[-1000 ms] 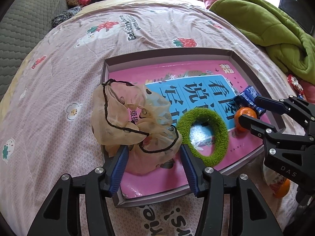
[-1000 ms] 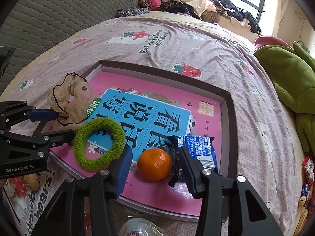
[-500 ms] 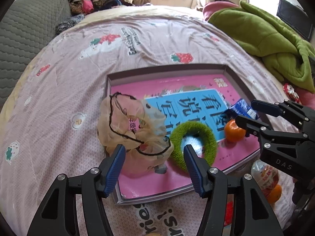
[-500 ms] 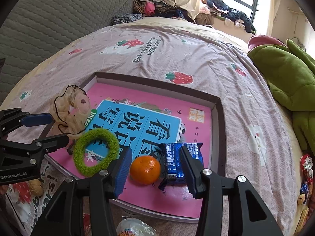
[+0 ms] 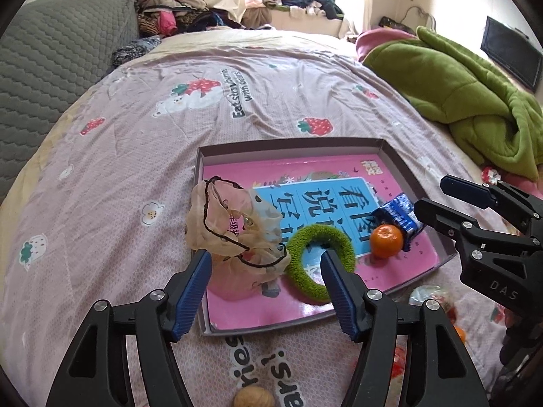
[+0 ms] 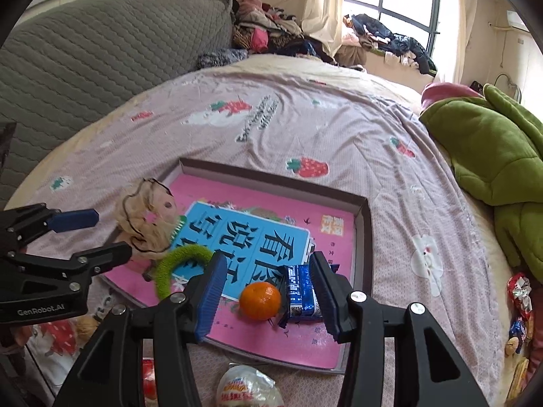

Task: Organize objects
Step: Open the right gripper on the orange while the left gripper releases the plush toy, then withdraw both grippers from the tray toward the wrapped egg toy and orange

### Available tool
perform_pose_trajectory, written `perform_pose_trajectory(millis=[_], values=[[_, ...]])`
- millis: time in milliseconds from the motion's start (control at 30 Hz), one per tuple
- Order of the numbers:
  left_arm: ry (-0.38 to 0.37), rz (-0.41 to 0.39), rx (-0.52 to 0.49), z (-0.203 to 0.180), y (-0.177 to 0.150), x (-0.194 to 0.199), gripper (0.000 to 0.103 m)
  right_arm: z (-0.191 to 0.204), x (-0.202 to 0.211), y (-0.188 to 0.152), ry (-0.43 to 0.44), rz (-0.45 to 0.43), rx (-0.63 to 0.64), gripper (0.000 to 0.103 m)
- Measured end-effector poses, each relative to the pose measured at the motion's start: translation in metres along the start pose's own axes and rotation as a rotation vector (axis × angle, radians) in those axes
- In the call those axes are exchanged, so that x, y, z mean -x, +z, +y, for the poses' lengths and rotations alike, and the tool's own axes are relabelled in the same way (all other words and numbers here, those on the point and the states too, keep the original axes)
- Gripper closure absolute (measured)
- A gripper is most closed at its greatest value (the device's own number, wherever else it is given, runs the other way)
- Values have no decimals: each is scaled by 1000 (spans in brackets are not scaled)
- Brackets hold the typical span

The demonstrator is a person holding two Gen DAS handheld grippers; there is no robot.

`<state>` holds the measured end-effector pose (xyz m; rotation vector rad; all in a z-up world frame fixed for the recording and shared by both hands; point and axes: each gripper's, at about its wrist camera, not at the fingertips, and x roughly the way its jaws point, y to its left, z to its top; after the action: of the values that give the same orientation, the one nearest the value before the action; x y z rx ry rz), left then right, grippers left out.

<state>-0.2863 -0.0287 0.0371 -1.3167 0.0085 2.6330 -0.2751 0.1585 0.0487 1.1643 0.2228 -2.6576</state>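
Right now I have both tools spread wide and gripping nothing. My left gripper (image 5: 266,266) sits at the bottom centre of the left wrist view, its blue pads (image 5: 193,288) apart above the near edge of the shallow box lid (image 5: 292,143) that lies on the strawberry-print bedsheet (image 5: 135,142). Between those pads, just beyond them, I see the beige organza scrunchie (image 5: 234,230) with its dark trim, bunched up at the lid's lower left corner, and the green fuzzy hair tie (image 5: 320,261) touching it on the right.

Further right in that view the orange (image 5: 386,240) rests against the blue snack packet (image 5: 398,215), both inside the lid on its pink and blue printed bottom. At the right edge my right gripper (image 5: 437,196) reaches in, fingers parted, near the packet.

From the right wrist view, the right gripper (image 6: 266,273) frames the orange (image 6: 260,300) and the packet (image 6: 300,293) between its parted pads, touching neither that I can make out. At the frame's left the left gripper (image 6: 101,237) is parted beside the scrunchie (image 6: 147,220). A wrapped snack (image 6: 249,388) lies on the sheet at the bottom centre, outside the lid. A green blanket (image 6: 492,149) is heaped at the right.
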Motion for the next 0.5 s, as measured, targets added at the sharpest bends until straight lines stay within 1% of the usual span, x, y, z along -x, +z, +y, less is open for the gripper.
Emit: perform_pose_trajectory(millis=[67,300,400,500], values=[[-7,-10,0,-2,-2,7,35,-1,7,0,-1,-15,-9,49],[-25,-48,-10,-11,-7,33,35,-6,33,-1,-10,-53,-33,48],[-26,-73,-14,-15,-9,44,35,-6,45,-1,-29,-83,-35,48],[-30,-92,-7,-16,-11,55,35,-5,58,-3,-27,-109,-38,47]])
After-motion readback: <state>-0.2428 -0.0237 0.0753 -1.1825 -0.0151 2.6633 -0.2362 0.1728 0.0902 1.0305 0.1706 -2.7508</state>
